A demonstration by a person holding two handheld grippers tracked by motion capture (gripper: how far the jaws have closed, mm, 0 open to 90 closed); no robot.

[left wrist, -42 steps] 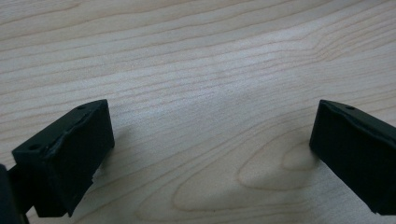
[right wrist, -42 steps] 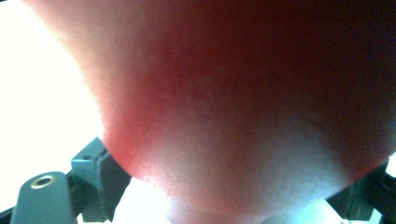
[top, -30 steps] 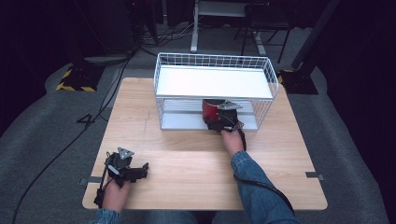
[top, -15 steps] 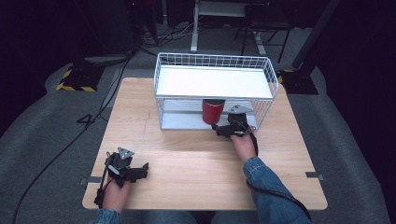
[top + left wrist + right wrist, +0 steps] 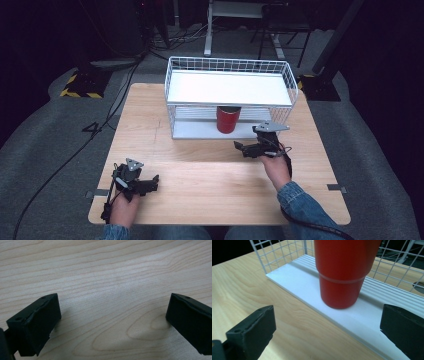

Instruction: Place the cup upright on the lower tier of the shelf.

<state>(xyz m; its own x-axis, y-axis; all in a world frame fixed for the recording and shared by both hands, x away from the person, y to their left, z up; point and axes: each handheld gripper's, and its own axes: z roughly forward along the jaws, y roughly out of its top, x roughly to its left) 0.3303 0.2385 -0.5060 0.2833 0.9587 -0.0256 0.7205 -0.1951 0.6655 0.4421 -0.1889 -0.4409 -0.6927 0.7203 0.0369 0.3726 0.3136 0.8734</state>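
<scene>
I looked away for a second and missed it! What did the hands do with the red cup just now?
The right gripper let go of the red cup: its jaws have just been opening and nothing is between them now. The hand drew back from the white wire rack, toward the person. The cup stands upright on the rack's lower shelf. The left gripper stayed put, open over the wooden table.

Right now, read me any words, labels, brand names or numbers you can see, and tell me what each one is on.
"4": a large dark figure on the grey floor left of the table, at.
Red cup on the wire rack's lower shelf: no print visible.
Nothing else readable.
</scene>
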